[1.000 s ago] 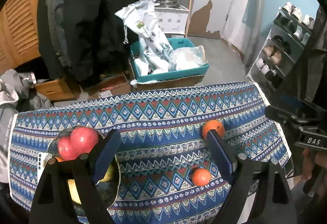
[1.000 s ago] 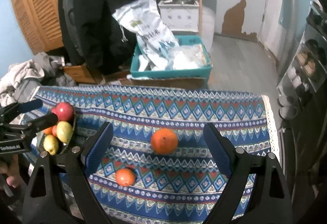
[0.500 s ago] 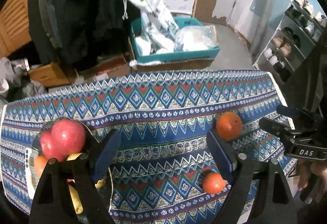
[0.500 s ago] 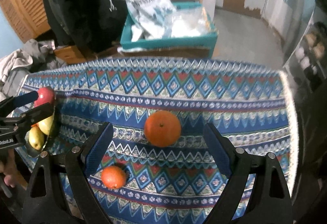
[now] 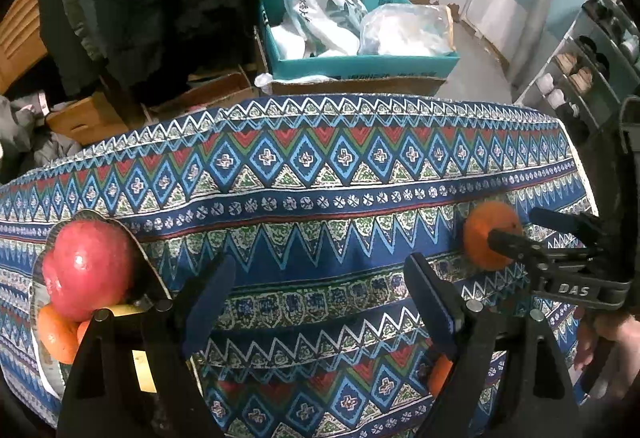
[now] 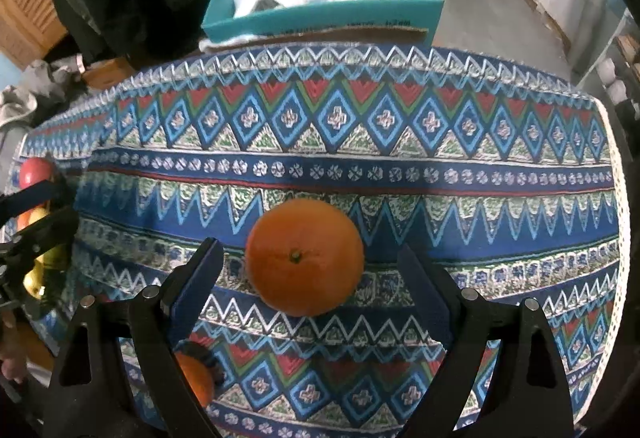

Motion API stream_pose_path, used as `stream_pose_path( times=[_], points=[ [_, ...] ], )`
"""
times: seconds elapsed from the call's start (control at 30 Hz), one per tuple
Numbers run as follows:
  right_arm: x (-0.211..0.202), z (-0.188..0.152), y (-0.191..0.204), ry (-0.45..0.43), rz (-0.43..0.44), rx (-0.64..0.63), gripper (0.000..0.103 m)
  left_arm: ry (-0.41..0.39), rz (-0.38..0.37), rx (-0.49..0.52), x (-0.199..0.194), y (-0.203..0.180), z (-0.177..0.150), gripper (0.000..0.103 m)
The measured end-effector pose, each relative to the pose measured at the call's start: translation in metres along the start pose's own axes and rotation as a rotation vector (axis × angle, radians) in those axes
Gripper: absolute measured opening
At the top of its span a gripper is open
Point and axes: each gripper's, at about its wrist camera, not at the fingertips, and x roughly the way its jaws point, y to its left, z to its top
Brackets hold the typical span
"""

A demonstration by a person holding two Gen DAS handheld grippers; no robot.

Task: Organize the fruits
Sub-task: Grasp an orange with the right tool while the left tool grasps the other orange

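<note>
Between the spread blue pads of the right claw [image 6: 308, 278], untouched by either, a large orange [image 6: 304, 262] sits on the patterned cloth of the desk [image 6: 400, 174]. Only the left wrist view shows the bowl [image 5: 148, 262] clearly, piled with a red apple [image 5: 90, 268] beside the left claw [image 5: 320, 294], which is also spread and empty. A smaller orange [image 6: 196, 378] is half hidden behind a claw arm in both views. From the right wrist, the bowl's fruit is cut off behind the left claw at the frame edge.
</note>
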Motion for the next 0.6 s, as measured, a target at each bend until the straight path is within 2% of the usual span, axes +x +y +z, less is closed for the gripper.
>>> stream_pose_path(
  times=[0.27, 0.33, 0.43, 0.6],
  points=[
    [0.023, -0.003, -0.001, 0.041, -0.014, -0.009, 0.088, 0.032, -0.014, 0.013, 0.013, -0.004, -0.001, 0.087],
    [0.027, -0.002, 0.0, 0.046, -0.004, -0.008, 0.084, 0.037, -0.021, 0.017, 0.013, -0.006, -0.001, 0.087],
    [0.031, -0.003, 0.0, 0.055, 0.031, -0.014, 0.071, 0.039, -0.028, 0.026, 0.013, -0.01, -0.002, 0.087],
    [0.028, -0.005, 0.006, 0.049, -0.001, -0.041, 0.069, 0.04, -0.05, 0.03, 0.007, -0.015, -0.004, 0.087]
  ],
)
